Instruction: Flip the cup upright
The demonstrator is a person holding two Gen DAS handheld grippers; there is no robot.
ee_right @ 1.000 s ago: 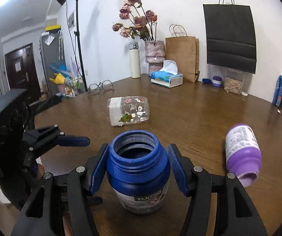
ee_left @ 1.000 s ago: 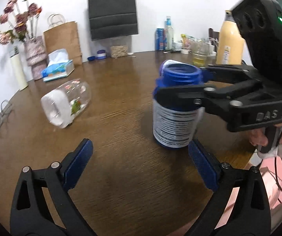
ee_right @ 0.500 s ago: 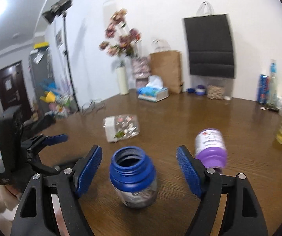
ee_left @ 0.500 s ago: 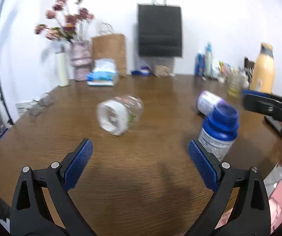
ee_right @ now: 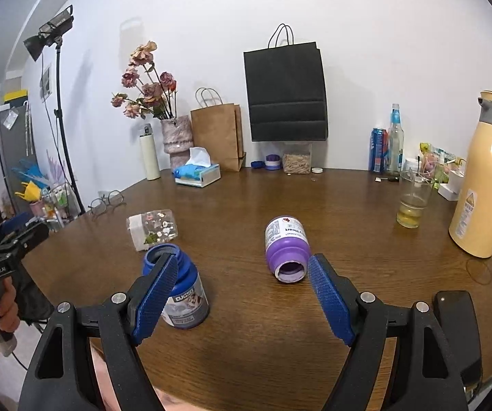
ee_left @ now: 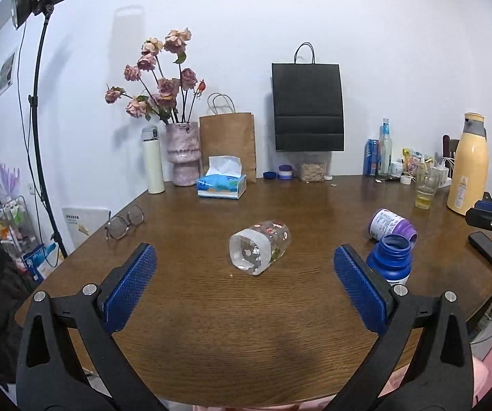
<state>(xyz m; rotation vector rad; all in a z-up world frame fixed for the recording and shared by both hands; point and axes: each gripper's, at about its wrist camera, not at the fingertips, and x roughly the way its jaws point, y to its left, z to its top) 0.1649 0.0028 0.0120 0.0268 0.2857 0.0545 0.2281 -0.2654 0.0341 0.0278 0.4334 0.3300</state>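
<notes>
On the brown table (ee_left: 246,335), the blue jar (ee_right: 177,294) stands upright w/ mouth open to the top, so that one looks done. Two left, by my read: the clear patterned cup (ee_left: 259,246) lies on its side mid-table, and the purple bottle (ee_right: 286,252) lies on its side just behind the blue jar, mouth twd the right gripper (ee_right: 242,303). Right gripper is spread wide, holding nothing, purple bottle just ahead. Left gripper (ee_left: 246,291) also spread, empty, facing the clear cup.
</notes>
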